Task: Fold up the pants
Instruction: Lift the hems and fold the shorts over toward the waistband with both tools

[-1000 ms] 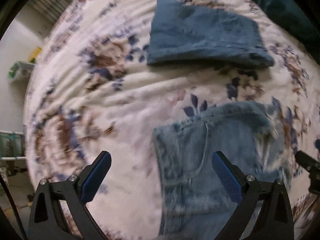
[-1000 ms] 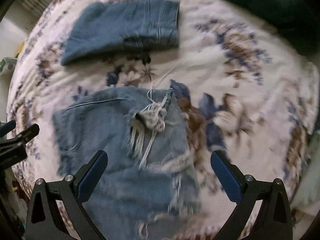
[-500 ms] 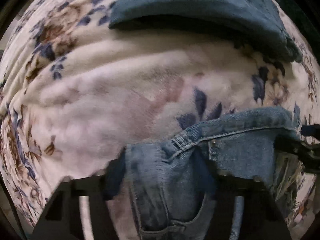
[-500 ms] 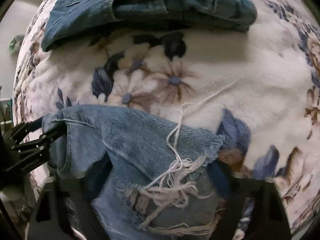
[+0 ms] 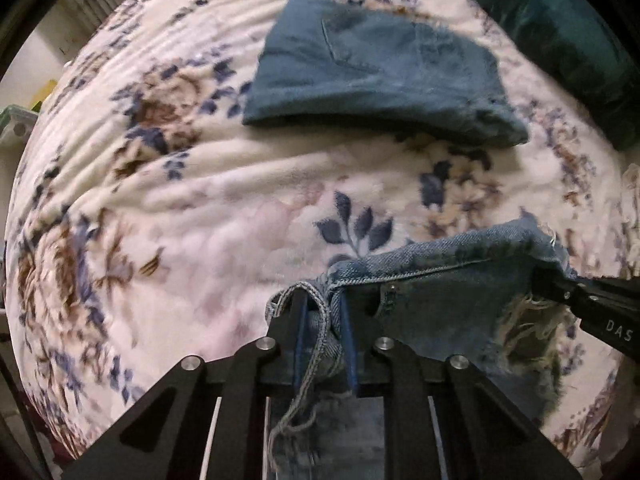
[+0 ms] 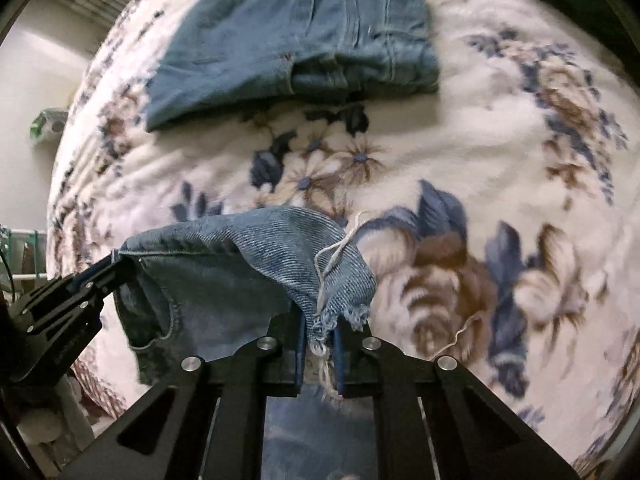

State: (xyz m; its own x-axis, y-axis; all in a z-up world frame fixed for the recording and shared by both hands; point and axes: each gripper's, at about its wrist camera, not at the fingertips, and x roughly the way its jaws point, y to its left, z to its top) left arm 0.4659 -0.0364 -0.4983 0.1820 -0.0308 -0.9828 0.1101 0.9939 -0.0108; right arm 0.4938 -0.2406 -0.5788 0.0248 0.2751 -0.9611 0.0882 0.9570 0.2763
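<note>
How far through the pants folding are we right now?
Done: one folded pair lies on the floral blanket. In hand: the left gripper and right gripper each pinch an edge of the frayed jeans, lifted. Left: folding over, laying down.

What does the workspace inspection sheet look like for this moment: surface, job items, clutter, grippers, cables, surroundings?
Surface: floral fleece blanket, wrinkled, covering the bed.
Job's things: light blue ripped jeans, near edge raised off the blanket, frayed threads hanging; darker folded jeans lying flat farther back.
Clutter: dark green cushion at the far right edge.
Grippers: left gripper shut on the light jeans' hem corner; right gripper shut on the frayed corner. Both hold the same edge.
Cables: nothing seen.
Surroundings: pale wall and a green-and-white object left of the bed, too blurred to identify.
</note>
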